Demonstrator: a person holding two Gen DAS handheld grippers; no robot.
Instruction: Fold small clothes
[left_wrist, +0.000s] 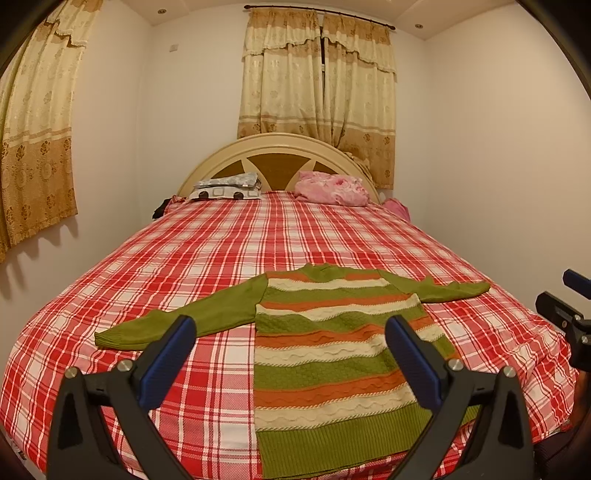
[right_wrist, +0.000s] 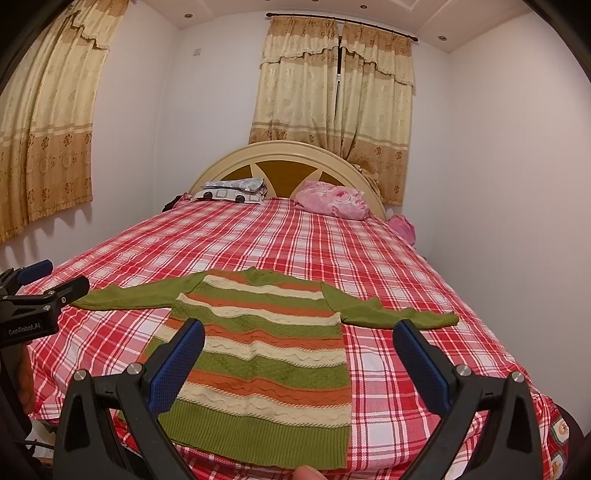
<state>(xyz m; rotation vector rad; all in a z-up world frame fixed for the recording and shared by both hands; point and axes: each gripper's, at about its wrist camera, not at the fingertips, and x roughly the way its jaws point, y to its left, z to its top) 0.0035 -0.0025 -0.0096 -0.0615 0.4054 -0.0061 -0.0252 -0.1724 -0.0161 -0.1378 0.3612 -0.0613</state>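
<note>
We see the striped knit sweater (left_wrist: 332, 354) lying flat, sleeves spread, at the near end of the plaid bedsheet (left_wrist: 221, 251); left gripper (left_wrist: 291, 354) and right gripper (right_wrist: 299, 354) both hover spread wide, grasping nothing. We judge each should pinch a ribbed cuff low, since the thick cable knit bunches and stretches.

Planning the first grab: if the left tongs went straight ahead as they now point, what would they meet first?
Probably the striped sweater lying flat on the plaid bedspread, likely its body near the left sleeve. The left tongs are open and empty; depth is uncertain.
</note>
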